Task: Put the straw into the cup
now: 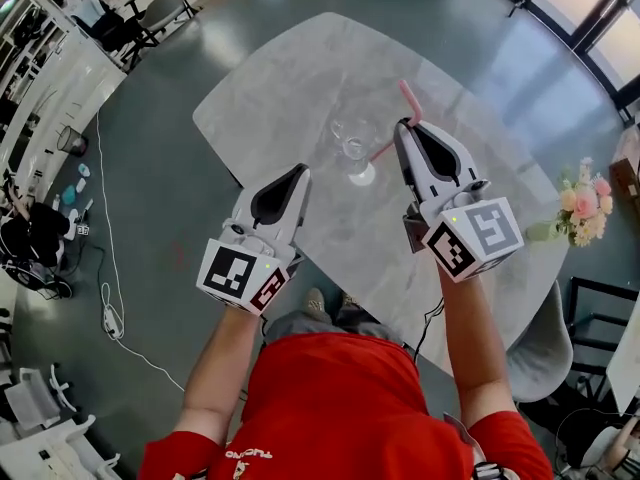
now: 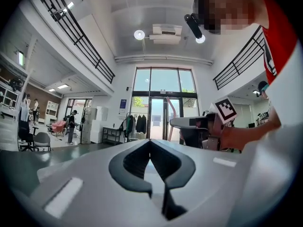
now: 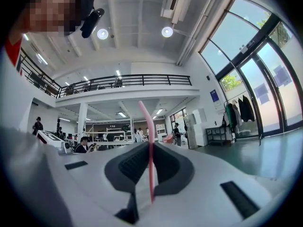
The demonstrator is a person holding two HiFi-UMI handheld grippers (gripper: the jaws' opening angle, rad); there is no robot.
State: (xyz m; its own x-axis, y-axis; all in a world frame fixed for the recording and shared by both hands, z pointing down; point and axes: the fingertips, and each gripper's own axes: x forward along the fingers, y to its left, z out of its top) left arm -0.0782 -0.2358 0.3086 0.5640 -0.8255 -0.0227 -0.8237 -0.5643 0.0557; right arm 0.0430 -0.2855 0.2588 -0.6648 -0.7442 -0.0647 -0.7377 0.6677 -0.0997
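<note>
A clear glass cup (image 1: 354,146) stands upright near the middle of the marble table (image 1: 280,88). My right gripper (image 1: 402,130) is just right of the cup, shut on a pink straw (image 1: 410,100). The straw's bent top sticks up past the jaws and its lower end slants down toward the cup's side. In the right gripper view the straw (image 3: 150,164) runs upright, pinched between the dark pads (image 3: 130,167) of that gripper (image 3: 149,144). My left gripper (image 1: 302,173) hovers left of and nearer than the cup, shut and empty. Its closed jaws (image 2: 150,142) face the right gripper (image 2: 196,123).
A bouquet of pink flowers (image 1: 583,206) lies at the table's right edge. A grey chair (image 1: 545,348) stands at the near right, and a cable (image 1: 108,268) trails over the floor on the left. Desks and chairs fill the far left.
</note>
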